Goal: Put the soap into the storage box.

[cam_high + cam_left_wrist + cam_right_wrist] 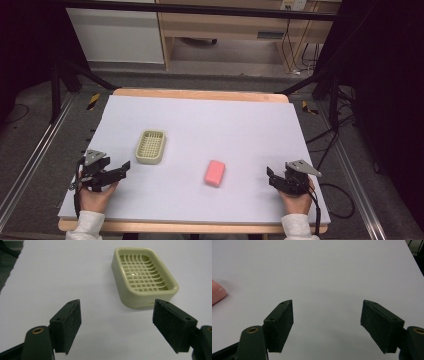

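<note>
Soap dish [150, 146] and pink soap bar [215, 173] are the two things on the white table [210, 120] right now, nothing is holding either one.

Going left to right in the high view: the left gripper [126, 166] sits near the table's 8 o'clock corner, jaws spread apart with nothing between them. The dish, a pale green slotted one, is just up at its 1 o'clock, near but not touching. In the left gripper view it lies upright ahead of the jaws, toward 1 o'clock [143, 277].

Next comes the soap, roughly at the table's 5 o'clock, well apart from the dish.

Then the right gripper [270, 176] at about 4 o'clock, jaws also apart and empty. Its own view catches the soap's edge at 9 o'clock [217, 293].
</note>
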